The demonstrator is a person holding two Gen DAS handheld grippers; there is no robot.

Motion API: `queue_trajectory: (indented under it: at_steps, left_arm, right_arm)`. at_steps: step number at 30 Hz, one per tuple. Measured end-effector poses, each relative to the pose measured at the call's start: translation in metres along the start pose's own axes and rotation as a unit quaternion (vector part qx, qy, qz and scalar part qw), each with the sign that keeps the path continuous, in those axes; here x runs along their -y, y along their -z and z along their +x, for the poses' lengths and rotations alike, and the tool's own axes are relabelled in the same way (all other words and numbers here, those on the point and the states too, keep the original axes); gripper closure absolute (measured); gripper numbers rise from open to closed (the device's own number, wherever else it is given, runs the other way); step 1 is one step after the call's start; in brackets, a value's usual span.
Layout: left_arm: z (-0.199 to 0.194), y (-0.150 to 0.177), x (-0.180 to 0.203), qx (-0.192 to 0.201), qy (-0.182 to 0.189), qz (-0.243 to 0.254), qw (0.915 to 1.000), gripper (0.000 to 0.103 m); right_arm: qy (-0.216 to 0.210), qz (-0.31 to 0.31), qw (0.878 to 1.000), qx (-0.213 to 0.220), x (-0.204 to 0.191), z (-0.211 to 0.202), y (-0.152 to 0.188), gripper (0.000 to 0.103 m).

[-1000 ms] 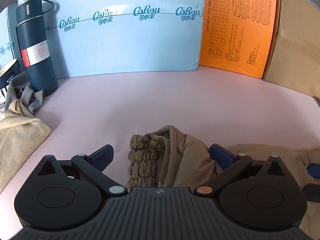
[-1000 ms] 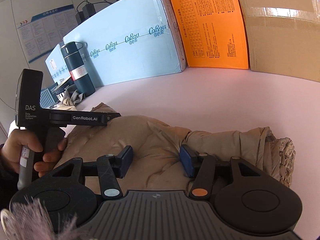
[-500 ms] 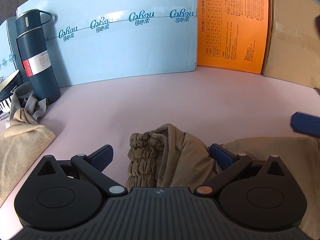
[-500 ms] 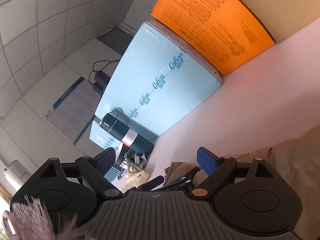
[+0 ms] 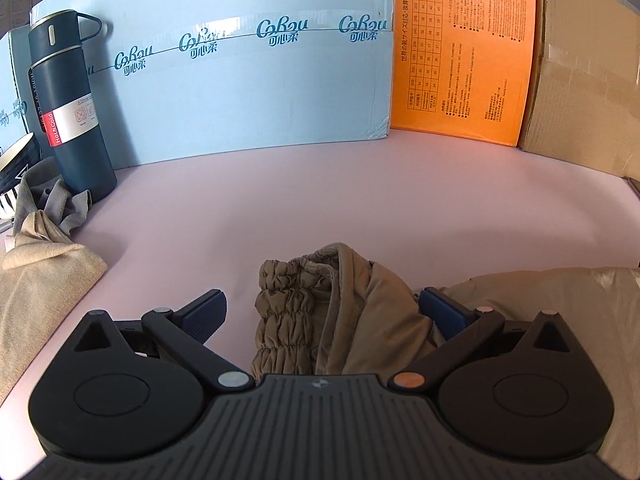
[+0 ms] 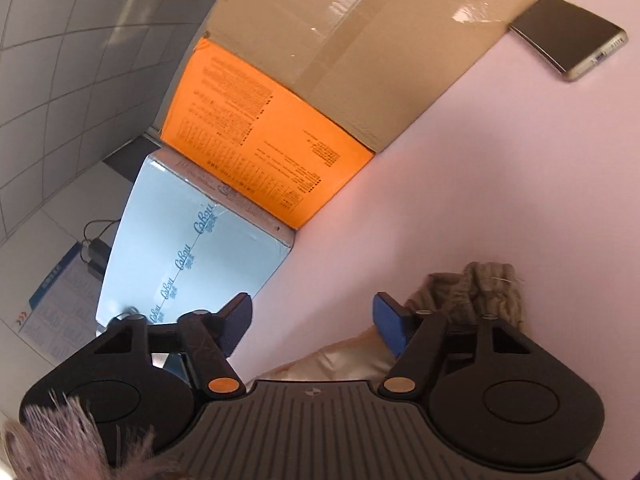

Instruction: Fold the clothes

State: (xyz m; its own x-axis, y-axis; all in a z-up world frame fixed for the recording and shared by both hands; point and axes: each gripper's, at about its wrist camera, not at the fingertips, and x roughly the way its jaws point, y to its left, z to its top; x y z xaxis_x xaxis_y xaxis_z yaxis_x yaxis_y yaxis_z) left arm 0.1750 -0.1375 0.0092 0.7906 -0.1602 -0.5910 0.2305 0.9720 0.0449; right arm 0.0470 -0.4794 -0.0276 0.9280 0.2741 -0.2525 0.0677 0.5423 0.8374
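Mid-fold: left gripper [image 5: 322, 312] spread open around khaki jacket [image 5: 360, 312] cuff; right gripper [image 6: 312, 320] just narrowed, empty; needed regrasping.

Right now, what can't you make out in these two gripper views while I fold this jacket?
- Left wrist view: the jacket runs under the left gripper body and off the right edge, so its full shape is hidden.
- Left wrist view: the cup is cut by the left edge.
- Right wrist view: the flask is hidden behind the right gripper.
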Motion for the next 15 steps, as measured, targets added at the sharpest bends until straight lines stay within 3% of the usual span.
queue_trajectory:
  at_steps: [2, 4, 5, 6, 10, 12, 15]
  left_arm:
    - [0.001, 0.0, 0.0, -0.001, 0.0, 0.0, 1.0, 0.0]
    - [0.001, -0.002, -0.002, -0.007, 0.006, -0.004, 0.9999, 0.0]
    - [0.0, -0.004, -0.004, -0.012, 0.011, -0.006, 0.9998, 0.0]
    - [-0.004, -0.006, -0.008, -0.02, 0.019, -0.008, 0.9996, 0.0]
    - [-0.036, -0.009, -0.034, -0.039, 0.089, -0.033, 0.9947, 0.0]
    - [-0.052, 0.0, -0.042, -0.046, 0.115, -0.009, 0.9922, 0.0]
    - [-0.06, 0.02, -0.034, -0.058, 0.094, 0.058, 0.9922, 0.0]
  right_arm:
    - [-0.006, 0.006, 1.0, 0.0, 0.003, -0.002, -0.002, 0.051]
    - [-0.008, -0.014, 1.0, 0.006, -0.006, -0.009, -0.002, 0.036]
    - [-0.014, -0.037, 0.999, 0.018, -0.015, -0.017, 0.0, 0.018]
    - [-0.023, -0.058, 0.998, 0.023, -0.024, -0.026, 0.002, 0.014]
    - [-0.049, -0.11, 0.992, -0.038, -0.047, -0.048, 0.016, 0.009]
    - [-0.045, -0.118, 0.989, -0.078, -0.046, -0.053, 0.025, 0.004]
    - [-0.033, -0.137, 0.984, -0.113, -0.039, -0.058, 0.037, 0.004]
